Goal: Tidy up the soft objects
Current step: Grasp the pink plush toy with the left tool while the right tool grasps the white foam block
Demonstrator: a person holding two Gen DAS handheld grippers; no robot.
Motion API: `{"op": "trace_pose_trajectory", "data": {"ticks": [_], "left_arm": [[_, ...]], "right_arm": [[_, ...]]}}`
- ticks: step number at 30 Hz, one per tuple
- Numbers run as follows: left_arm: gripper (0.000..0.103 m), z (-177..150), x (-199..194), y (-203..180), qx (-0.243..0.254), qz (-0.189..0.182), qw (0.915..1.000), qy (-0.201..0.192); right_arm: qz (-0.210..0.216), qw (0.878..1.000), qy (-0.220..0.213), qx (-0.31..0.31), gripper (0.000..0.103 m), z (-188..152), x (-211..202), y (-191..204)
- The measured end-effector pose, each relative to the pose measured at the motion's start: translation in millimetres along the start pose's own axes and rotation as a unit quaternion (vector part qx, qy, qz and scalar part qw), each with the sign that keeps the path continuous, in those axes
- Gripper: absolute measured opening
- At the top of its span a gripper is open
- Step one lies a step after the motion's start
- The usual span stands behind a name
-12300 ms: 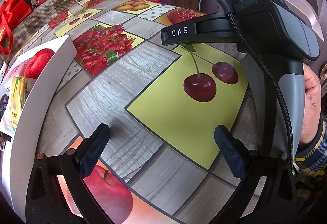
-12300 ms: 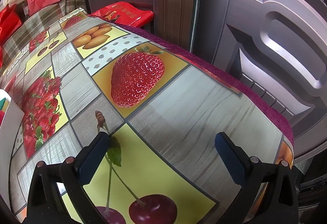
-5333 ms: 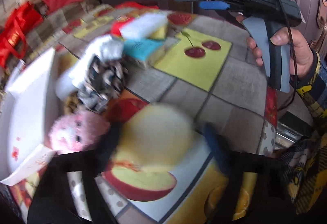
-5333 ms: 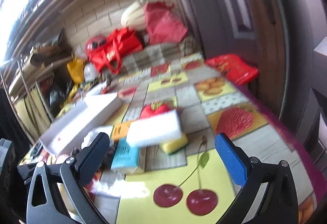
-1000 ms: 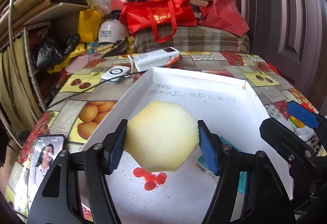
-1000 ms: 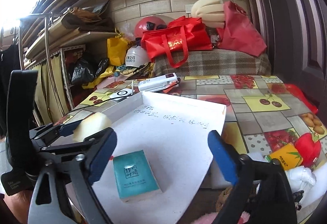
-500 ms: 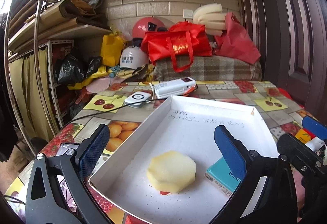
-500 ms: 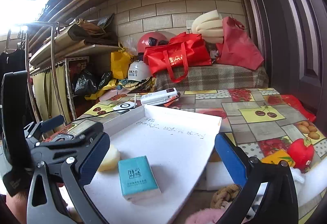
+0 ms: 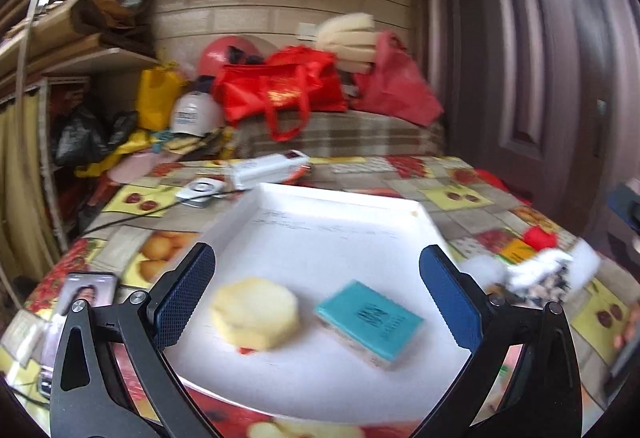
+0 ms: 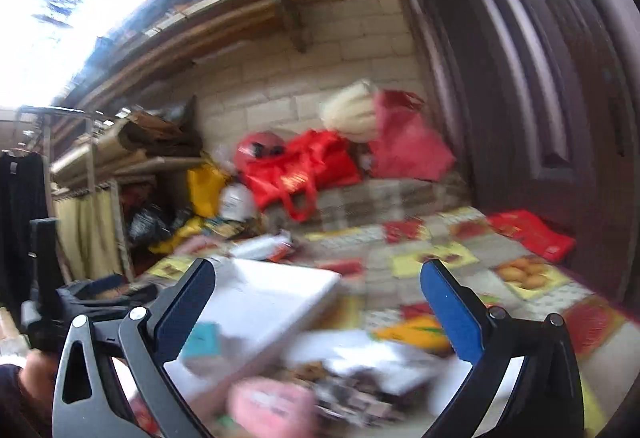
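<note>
1. Hovering above the near edge of the white tray point(image 9: 340, 230), the left gripper point(image 9: 316, 298) has its jaws spread wide and grasps nothing; its blue pads point(image 9: 182, 294) frame the tray's contents.
2. Inside the tray, a pale yellow sponge point(image 9: 256, 312) lies flat towards the left pad, and a teal-topped sponge block point(image 9: 370, 318) sits just beside it on the right; the two are apart.
3. Right of the tray, a blurred heap of soft things point(image 9: 536, 274) rests on the fruit-print tablecloth point(image 9: 456, 194); a red piece point(image 9: 538, 238) lies beyond it.
4. Left of the tray, a phone point(image 9: 82, 294) lies on the cloth.
5. The right gripper point(image 10: 320, 318) is also spread wide and empty, tilted and raised over the table, with the view heavily blurred.
6. Below it show a pink plush item point(image 10: 272, 408), a white soft piece point(image 10: 376, 358) and the tray's corner point(image 10: 276, 294) with the teal block point(image 10: 202, 344).
7. At the far left of that view, a hand point(image 10: 34, 374) grips the other tool's handle.
</note>
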State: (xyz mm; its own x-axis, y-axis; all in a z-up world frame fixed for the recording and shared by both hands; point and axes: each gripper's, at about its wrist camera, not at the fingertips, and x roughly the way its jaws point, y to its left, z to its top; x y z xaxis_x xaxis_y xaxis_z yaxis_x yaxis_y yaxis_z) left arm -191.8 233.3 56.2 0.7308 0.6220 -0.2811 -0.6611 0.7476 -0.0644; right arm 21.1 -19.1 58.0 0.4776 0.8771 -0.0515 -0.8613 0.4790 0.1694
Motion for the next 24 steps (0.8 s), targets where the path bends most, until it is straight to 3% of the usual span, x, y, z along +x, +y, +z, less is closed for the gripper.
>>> {"op": "trace_pose_trajectory", "data": {"ticks": [4,7,9,11,16,18,20,24], "left_arm": [[0.103,-3.9,-3.2,-30.7,0.038,-0.087,0.9952,0.025],[0.103,-10.1,-8.0,-71.7,0.091,-0.186,0.9766,0.056],[0.103,-14.2,-8.1,-97.6,0.127,-0.222,0.9638,0.075],[0.103,-20.1,-2.7,-129.9,0.167,-0.225,0.9546,0.1],[0.101,-34.0,24.5,-183.2,0.235,-0.17,0.9436,0.16],[0.09,-42.1,30.8,-197.5,0.263,-0.157,0.9348,0.179],[0.063,-50.2,34.1,-202.9,0.284,-0.152,0.9274,0.191],[0.062,-58.6,34.3,-200.6,0.292,-0.158,0.9218,0.2]], "right_arm": [[-0.037,0.998,0.039,0.033,0.103,0.0,-2.3,-43.9],[-0.056,0.995,0.057,0.061,0.103,0.5,-5.7,-72.7],[-0.075,0.993,0.063,0.072,0.103,0.0,-8.5,-86.1],[-0.09,0.99,0.073,0.084,0.103,-1.6,-9.4,-97.5],[-0.107,0.983,0.125,0.087,0.103,-7.9,-5.9,-113.6],[-0.105,0.979,0.155,0.083,0.103,-11.4,-1.1,-118.4],[-0.099,0.975,0.185,0.076,0.103,-14.8,5.2,-120.7],[-0.092,0.971,0.222,0.012,0.103,-19.5,16.2,-104.0]]}}
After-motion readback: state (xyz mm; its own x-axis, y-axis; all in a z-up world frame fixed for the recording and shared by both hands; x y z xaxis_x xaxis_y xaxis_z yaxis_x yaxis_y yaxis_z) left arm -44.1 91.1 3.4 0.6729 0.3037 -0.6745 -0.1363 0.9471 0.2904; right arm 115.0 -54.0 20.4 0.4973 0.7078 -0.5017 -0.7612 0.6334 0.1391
